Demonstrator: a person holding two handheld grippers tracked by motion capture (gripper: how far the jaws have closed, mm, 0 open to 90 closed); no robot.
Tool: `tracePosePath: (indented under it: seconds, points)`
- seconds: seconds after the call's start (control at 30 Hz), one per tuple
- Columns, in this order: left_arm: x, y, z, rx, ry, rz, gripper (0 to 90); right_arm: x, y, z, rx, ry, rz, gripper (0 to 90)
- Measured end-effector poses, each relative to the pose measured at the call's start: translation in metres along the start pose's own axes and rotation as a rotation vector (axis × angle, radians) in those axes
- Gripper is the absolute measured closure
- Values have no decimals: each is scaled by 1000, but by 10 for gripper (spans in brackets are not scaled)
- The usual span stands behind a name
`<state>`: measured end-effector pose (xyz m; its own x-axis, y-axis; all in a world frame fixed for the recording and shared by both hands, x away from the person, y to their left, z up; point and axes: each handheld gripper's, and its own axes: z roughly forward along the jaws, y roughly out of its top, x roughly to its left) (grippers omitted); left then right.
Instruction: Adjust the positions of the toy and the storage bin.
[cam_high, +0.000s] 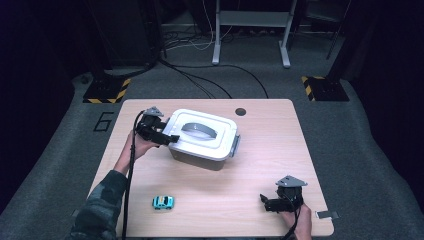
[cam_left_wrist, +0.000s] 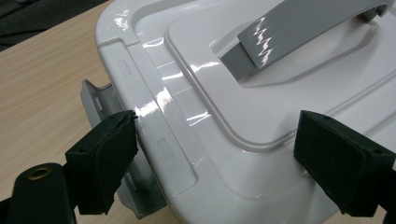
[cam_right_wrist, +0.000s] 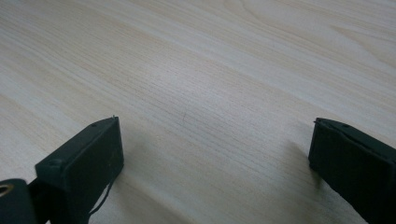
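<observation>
White box (cam_high: 202, 142) with grey handle (cam_high: 199, 130), teal toy car (cam_high: 163, 202), light wood-grain table (cam_high: 260, 165).

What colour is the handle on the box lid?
Grey: the handle is grey, set in the white lid. It shows best in the left gripper view.

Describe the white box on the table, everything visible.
The white box is a glossy plastic bin with rounded corners, lid on, sitting flat and skewed near the table's far middle. A grey handle lies folded into the lid's recess. Grey latches sit at both short ends; the left-end latch is swung outward. The left gripper, jaws open, is at that end, one pad against the lid's edge.
</observation>
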<state>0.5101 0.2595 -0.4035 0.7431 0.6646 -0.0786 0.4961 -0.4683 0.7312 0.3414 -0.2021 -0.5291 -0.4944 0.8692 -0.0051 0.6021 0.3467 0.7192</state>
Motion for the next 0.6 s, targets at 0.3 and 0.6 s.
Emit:
tracePosePath:
  seconds: [0.3,0.6]
  points:
    - [-8,5,5,2,-15,28,133,0,0,0,-1,1,0,25]
    - [-18,6,-13,-47,38,35,82,0,0,0,-4,-3,0,26]
